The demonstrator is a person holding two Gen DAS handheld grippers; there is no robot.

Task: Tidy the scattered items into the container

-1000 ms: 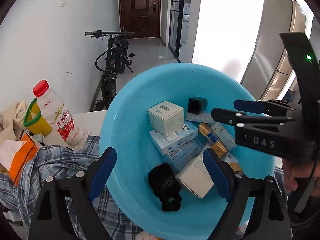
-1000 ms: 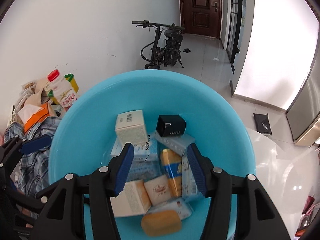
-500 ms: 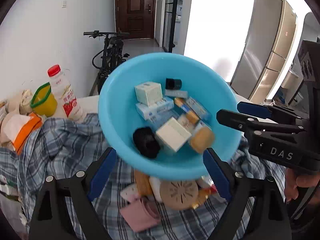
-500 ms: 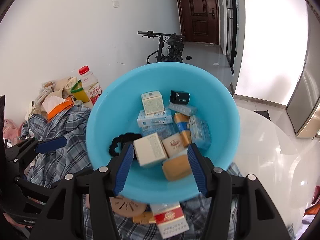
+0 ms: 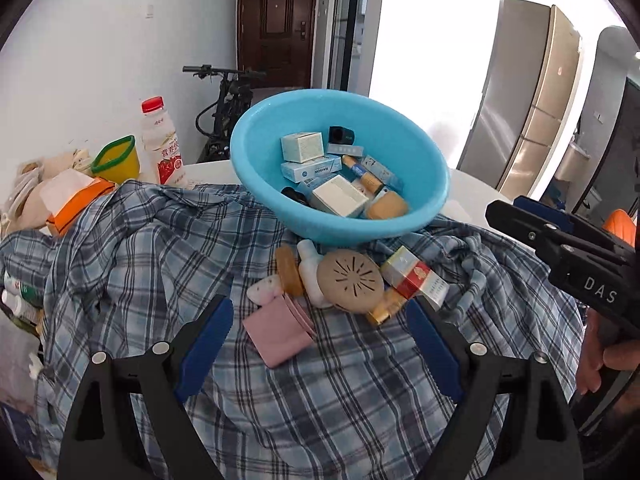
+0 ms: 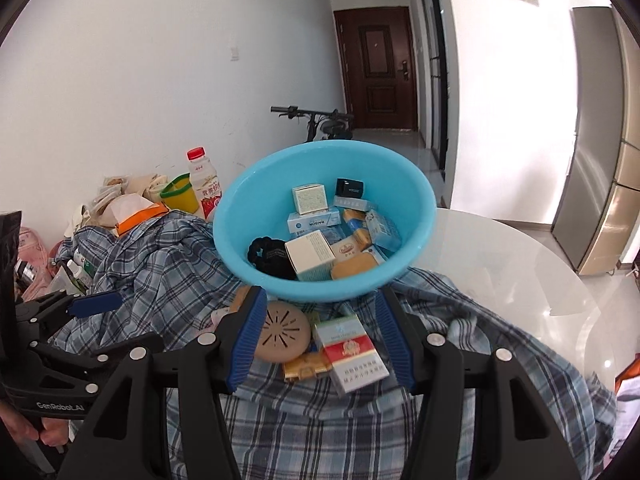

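Note:
A light blue basin (image 5: 412,148) (image 6: 240,248) sits tilted on a plaid shirt (image 5: 160,248) (image 6: 460,340), holding several small boxes, a black hair tie and a soap bar. In front of it lie a round tan disc (image 5: 348,280) (image 6: 282,336), a red-and-white cigarette pack (image 5: 416,278) (image 6: 352,354), a pink wallet (image 5: 278,330), a white bottle (image 5: 310,256) and a gold packet (image 6: 306,366). My left gripper (image 5: 320,344) is open and empty, short of the pile. My right gripper (image 6: 324,336) is open and empty, its fingers either side of the pile.
A red-capped drink bottle (image 5: 162,144) (image 6: 204,184), a yellow cup (image 5: 116,158) and an orange-and-white tissue pack (image 5: 74,196) stand at the back left. The white round table (image 6: 520,264) extends to the right. A bicycle (image 5: 228,100) and a fridge (image 5: 532,92) stand behind.
Both grippers have drawn back and away from the basin, which was close and filled the views. The scattered pile on the shirt has come into view.

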